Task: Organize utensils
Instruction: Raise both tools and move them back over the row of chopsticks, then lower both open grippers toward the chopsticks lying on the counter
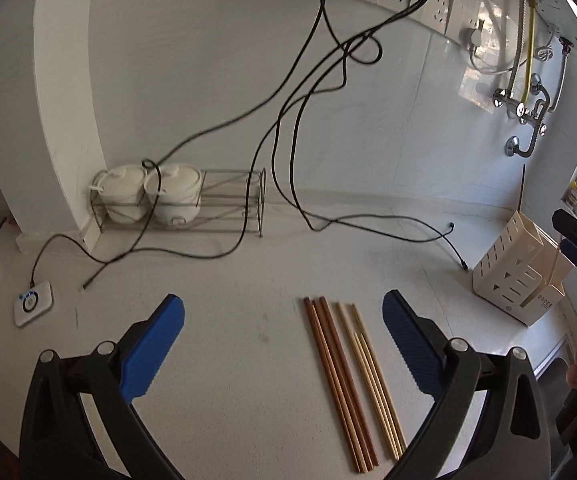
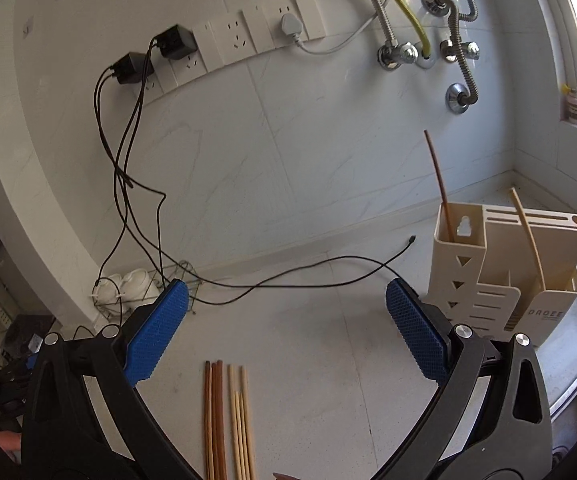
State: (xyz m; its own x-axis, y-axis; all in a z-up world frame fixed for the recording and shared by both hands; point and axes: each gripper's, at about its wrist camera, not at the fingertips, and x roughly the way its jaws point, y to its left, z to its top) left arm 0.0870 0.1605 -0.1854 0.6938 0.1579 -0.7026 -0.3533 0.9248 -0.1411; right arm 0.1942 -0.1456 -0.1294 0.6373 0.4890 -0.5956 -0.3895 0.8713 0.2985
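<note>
Several dark brown chopsticks [image 1: 338, 384] and several pale bamboo chopsticks [image 1: 372, 384] lie side by side on the white counter. My left gripper [image 1: 284, 332] hovers above them, open and empty, the chopsticks nearer its right finger. The right wrist view shows the same brown chopsticks [image 2: 213, 420] and pale chopsticks [image 2: 242, 424] low between the fingers of my right gripper [image 2: 286, 320], also open and empty. A cream utensil holder [image 2: 504, 276] stands at the right with one brown chopstick [image 2: 440, 184] and one pale chopstick [image 2: 528, 236] upright in it. The utensil holder [image 1: 516, 272] also appears at the right of the left wrist view.
Black cables [image 1: 288, 152] hang from wall sockets and trail over the counter. A wire rack with two white ceramic pots [image 1: 150, 198] sits by the wall at the left. A small white device [image 1: 32, 308] lies at the left. Pipes and valves [image 2: 428, 52] are on the wall.
</note>
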